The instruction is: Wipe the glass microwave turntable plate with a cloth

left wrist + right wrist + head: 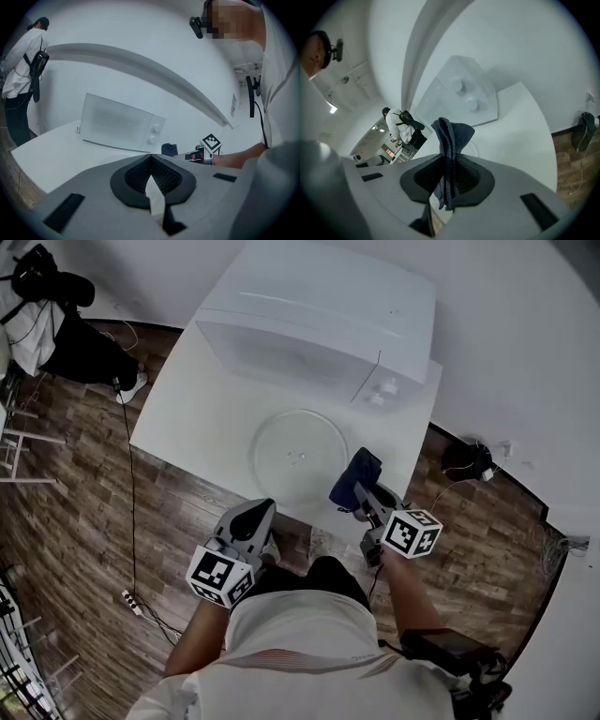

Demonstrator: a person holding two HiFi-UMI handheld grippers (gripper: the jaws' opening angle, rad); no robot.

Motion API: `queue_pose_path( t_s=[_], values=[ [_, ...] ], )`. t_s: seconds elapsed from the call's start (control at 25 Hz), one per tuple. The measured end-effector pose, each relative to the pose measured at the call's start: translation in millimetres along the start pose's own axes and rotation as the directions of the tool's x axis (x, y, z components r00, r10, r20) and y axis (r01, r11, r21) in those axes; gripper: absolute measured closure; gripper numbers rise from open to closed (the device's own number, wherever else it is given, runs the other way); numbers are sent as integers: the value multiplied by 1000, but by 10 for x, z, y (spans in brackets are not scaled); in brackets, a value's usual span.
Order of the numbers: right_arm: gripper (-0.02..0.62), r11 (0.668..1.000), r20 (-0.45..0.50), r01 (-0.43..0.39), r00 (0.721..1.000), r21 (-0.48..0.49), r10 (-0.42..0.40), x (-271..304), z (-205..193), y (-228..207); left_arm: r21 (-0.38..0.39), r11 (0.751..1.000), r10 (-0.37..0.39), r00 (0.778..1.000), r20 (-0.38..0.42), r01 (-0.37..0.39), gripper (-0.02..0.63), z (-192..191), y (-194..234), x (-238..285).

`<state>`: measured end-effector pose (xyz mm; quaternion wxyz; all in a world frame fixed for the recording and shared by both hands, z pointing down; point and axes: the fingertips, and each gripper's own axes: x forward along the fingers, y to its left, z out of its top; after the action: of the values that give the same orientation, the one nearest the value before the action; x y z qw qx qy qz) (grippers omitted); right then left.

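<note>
The clear glass turntable plate lies flat on the white table, in front of the microwave. My right gripper is at the plate's right front edge, shut on a dark blue cloth that sticks up past the jaws. The right gripper view shows the cloth folded and pinched upright between the black pads. My left gripper hovers at the table's front edge, just left of the plate, shut with nothing in it. In the left gripper view the plate shows faintly ahead, with the cloth to its right.
A white microwave with its door closed stands at the back of the table against the wall. A cable and power strip lie on the wooden floor to the left, and a dark bag to the right. A person in white stands far left.
</note>
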<state>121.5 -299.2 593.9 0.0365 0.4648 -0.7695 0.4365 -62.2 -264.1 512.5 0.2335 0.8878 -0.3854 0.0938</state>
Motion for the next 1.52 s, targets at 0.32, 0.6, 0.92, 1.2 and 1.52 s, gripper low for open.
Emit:
queue_pose_path(
  t_s=[0.32, 0.6, 0.92, 1.2, 1.52],
  values=[
    [534, 961, 155, -176, 965, -214, 211, -467, 657, 716, 146, 987, 50, 995, 88, -63, 595, 412, -398, -54],
    [534, 912, 198, -251, 925, -324, 325, -929, 933, 1188, 166, 967, 156, 966, 205, -191, 595, 807, -323, -422],
    [534, 905, 290, -172, 910, -390, 298, -1328, 1032, 1439, 157, 972, 132, 959, 252, -175, 595, 807, -382, -809],
    [534, 905, 337, -110, 904, -410, 263, -1380, 742, 2016, 140, 977, 117, 956, 270, -159, 595, 636, -140, -1486],
    [534, 886, 361, -44, 903, -461, 232, -1532, 110, 2689, 138, 981, 89, 947, 308, -137, 595, 571, -4, -2377]
  ],
)
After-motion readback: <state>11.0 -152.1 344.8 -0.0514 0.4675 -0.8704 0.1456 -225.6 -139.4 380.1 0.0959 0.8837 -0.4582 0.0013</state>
